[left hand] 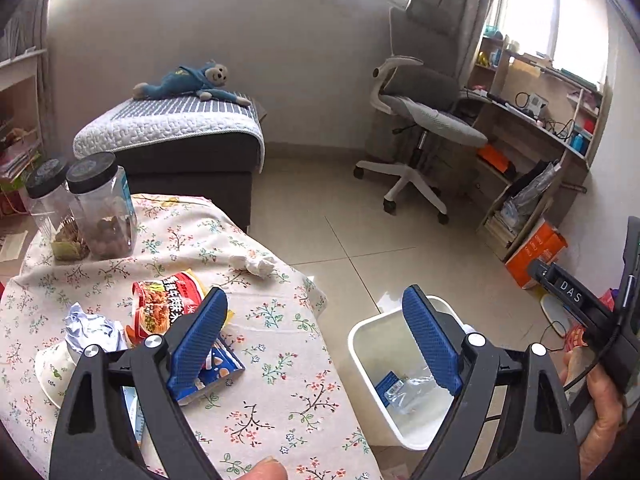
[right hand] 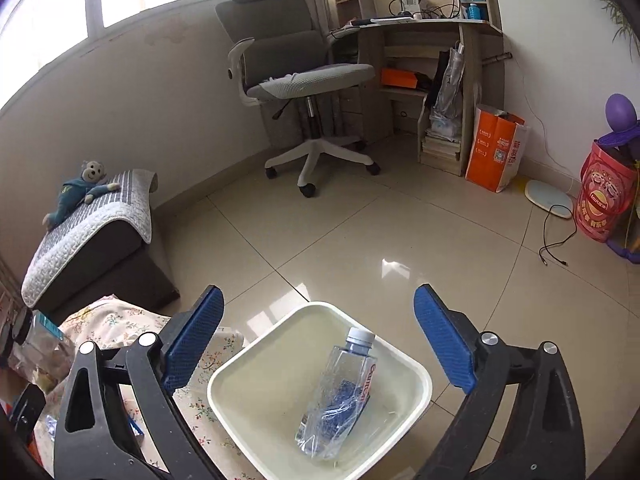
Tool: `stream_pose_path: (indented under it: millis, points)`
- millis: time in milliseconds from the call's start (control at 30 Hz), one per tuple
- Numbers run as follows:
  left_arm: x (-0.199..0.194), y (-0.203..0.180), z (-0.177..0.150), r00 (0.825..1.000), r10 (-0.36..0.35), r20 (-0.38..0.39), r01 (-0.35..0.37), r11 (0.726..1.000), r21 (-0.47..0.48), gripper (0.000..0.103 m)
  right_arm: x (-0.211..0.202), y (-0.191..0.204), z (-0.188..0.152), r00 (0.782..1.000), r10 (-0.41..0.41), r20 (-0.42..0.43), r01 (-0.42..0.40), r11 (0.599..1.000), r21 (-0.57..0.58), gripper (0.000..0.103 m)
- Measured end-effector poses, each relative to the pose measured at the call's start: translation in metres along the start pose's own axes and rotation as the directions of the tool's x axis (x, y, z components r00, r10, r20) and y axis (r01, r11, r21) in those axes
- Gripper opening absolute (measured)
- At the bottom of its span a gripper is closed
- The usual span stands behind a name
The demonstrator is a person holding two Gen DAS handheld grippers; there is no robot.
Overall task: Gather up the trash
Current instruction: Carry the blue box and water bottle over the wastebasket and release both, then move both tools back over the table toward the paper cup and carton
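A white trash bin [right hand: 416,364] stands on the floor beside the table, with a crushed clear plastic bottle [right hand: 340,396] lying inside; the bin [left hand: 360,344] shows in the left wrist view too. My right gripper [right hand: 318,312] is open and empty, above the bin. My left gripper [left hand: 314,312] is open and empty, over the table's right edge. On the floral tablecloth [left hand: 272,360] lie a red snack packet [left hand: 160,304], a blue-and-white wrapper [left hand: 224,368], a crumpled white tissue [left hand: 256,264], a crumpled pale paper [left hand: 92,328] and a paper cup [left hand: 52,368].
Two clear jars with black lids [left hand: 100,208] stand at the table's far left. A dark ottoman with a stuffed monkey [left hand: 192,80] is behind the table. An office chair [right hand: 304,80], a desk [right hand: 432,28] and an orange bag [right hand: 496,148] stand across the tiled floor.
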State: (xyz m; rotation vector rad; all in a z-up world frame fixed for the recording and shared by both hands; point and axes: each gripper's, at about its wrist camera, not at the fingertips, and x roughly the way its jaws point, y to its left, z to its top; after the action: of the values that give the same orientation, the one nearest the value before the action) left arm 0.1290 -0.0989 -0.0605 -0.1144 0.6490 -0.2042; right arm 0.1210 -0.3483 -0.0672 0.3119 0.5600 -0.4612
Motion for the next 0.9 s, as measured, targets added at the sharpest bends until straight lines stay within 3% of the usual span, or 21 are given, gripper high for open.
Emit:
stream_pose_path:
  millis: [133, 367, 900]
  points:
    - [-0.021, 0.006, 0.007, 0.990, 0.098, 0.099, -0.101, 0.995, 0.022, 0.090, -0.026, 0.033, -0.007, 0.997, 0.023, 0.075, -0.019, 0.998, -0.055, 0.096]
    - [-0.038, 0.034, 0.014, 0.962, 0.219, 0.162, -0.224, 0.974, 0.016, 0.095, -0.062, 0.090, -0.024, 0.982, 0.112, 0.154, -0.084, 0.981, -0.178, 0.096]
    - [-0.058, 0.112, 0.010, 0.927, 0.339, 0.163, -0.333, 0.941, -0.066, 0.095, -0.089, 0.181, -0.058, 0.958, 0.263, 0.115, -0.215, 0.924, -0.318, 0.096]
